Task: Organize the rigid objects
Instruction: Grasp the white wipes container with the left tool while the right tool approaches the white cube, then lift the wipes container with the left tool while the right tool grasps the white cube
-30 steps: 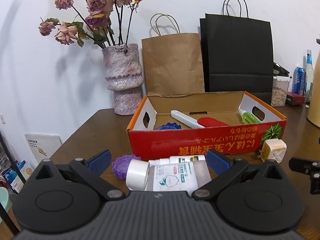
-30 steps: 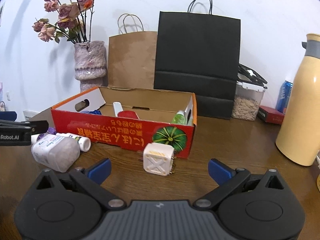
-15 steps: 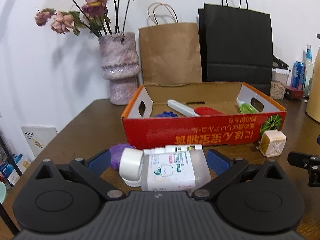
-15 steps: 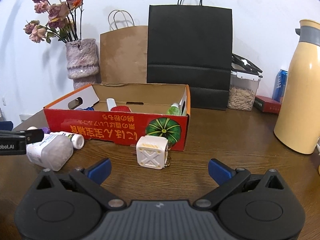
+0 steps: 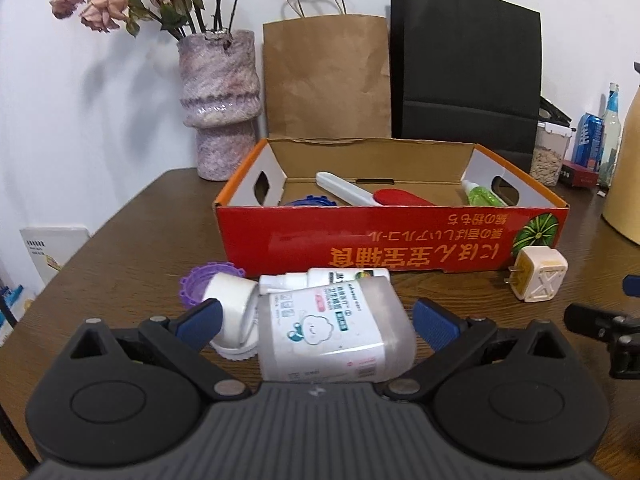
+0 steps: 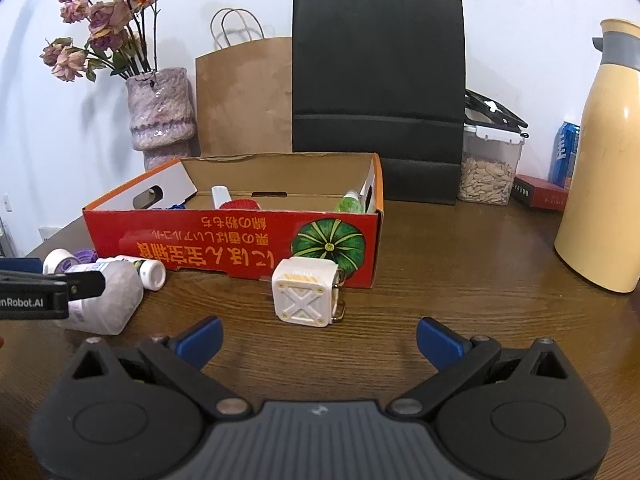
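- The left gripper (image 5: 316, 320) stands wide open, and the big clear bottle (image 5: 332, 328) lying on its side now sits right between its blue fingertips (image 5: 198, 322); a second ago the bottle lay further ahead, so the gripper has closed in on it.
- Neither fingertip seems to touch the bottle yet; it rests on the table (image 5: 120, 248).
- Just ahead of these jaws, touching or nearly touching the bottle, lie a small white bottle (image 5: 348, 275) and a purple cap (image 5: 194, 286).
- The right gripper (image 6: 318, 338) is also open and holds nothing; the white plug cube (image 6: 306, 298) stands just ahead of it, nearer than before.
- Beyond both, the red box (image 6: 232, 244) already holds a few things.
- My reading: both grippers are lined up for a pick, and a squeeze on the bottle comes next.
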